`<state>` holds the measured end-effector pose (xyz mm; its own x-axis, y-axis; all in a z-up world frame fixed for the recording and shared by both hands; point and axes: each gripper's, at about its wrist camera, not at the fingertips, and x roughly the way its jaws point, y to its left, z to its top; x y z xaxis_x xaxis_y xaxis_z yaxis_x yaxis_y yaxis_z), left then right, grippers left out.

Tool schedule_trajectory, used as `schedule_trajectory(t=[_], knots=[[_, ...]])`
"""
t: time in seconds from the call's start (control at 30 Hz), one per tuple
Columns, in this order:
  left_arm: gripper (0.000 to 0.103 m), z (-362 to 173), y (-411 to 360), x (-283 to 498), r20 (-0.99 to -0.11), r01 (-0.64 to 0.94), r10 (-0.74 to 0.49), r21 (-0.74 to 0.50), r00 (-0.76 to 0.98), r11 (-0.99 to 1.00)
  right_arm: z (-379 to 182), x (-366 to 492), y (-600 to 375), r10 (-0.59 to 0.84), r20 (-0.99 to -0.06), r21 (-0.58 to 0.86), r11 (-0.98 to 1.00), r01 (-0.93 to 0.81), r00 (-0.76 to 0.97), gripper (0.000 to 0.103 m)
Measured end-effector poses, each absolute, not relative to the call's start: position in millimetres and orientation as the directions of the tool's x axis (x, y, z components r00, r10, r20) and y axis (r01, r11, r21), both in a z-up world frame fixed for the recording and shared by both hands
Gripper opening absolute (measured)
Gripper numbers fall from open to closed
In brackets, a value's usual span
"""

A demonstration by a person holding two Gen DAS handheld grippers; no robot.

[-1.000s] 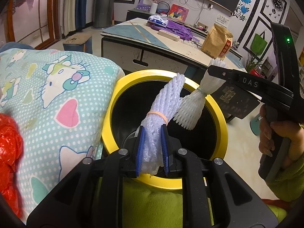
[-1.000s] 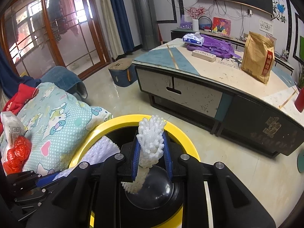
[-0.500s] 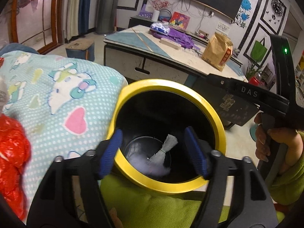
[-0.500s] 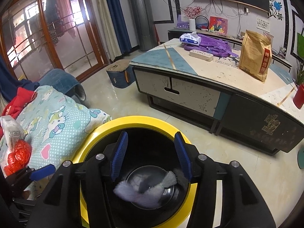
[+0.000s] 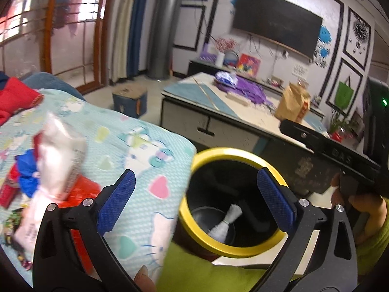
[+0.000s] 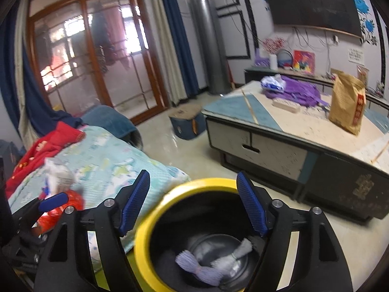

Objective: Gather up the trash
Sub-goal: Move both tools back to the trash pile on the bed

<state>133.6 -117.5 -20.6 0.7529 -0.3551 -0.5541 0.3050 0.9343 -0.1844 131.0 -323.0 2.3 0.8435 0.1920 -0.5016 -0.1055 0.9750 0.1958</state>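
Right wrist view: two foam nets lying at bottom of yellow-rimmed bin. Right gripper and left gripper both empty, jaws opening wide. Left to collect, likely: white bag and red wrapper on quilt.

bin rim: glossy yellow plastic
bin interior: matt black, smooth
foam net sleeves: soft white mesh foam
quilt: dimpled printed cloth
gripper pads: ribbed blue rubber
bag on table: creased brown paper
floor: glossy tile
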Motion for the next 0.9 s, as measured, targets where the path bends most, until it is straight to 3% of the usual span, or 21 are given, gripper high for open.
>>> schedule_trajectory(t=[0.4, 0.9], knots=[[0.092, 2.5, -61.7, 118.7, -0.478, 0.177, -0.241, -0.176, 0.845, 0.968, 23.0, 117.2, -274.8, 0.284, -0.457, 0.204, 0.956, -0.212, 0.843, 0.074], [0.092, 10.9, -0.2, 106.4, -0.442, 0.046, -0.122, -0.180, 0.889, 0.983, 36.0, 113.8, -204.4, 0.408, -0.461, 0.174, 0.912, -0.371, 0.788, 0.075]])
